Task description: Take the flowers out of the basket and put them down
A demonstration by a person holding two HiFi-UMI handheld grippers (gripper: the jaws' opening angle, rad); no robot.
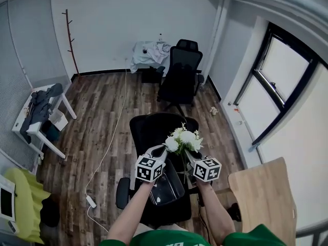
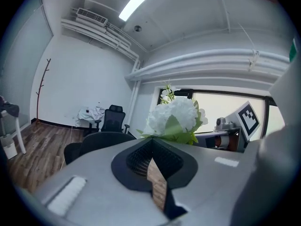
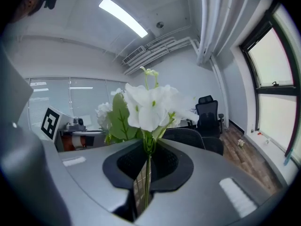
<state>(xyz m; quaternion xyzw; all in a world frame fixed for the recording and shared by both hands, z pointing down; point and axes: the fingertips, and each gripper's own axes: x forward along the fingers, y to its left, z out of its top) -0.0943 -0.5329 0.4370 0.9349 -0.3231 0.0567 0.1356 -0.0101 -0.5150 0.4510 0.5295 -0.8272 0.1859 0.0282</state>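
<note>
A bunch of white flowers (image 1: 183, 140) with green leaves is held up in the air between the two grippers, above a black chair. My right gripper (image 1: 187, 154) is shut on the thin green stem, which runs down between its jaws (image 3: 148, 147); the blooms (image 3: 150, 102) stand just past the tips. My left gripper (image 1: 163, 149) is close on the left of the bunch, its jaws (image 2: 150, 142) shut with nothing between them, and the blooms (image 2: 174, 117) show just beyond them. A dark basket (image 1: 166, 188) sits below the grippers.
A black office chair (image 1: 154, 129) stands under the flowers, and a second one (image 1: 179, 76) stands farther back. A wooden table (image 1: 261, 188) is at the right, a white table with clothes (image 1: 43, 111) at the left. A cable and power strip (image 1: 91, 201) lie on the wooden floor.
</note>
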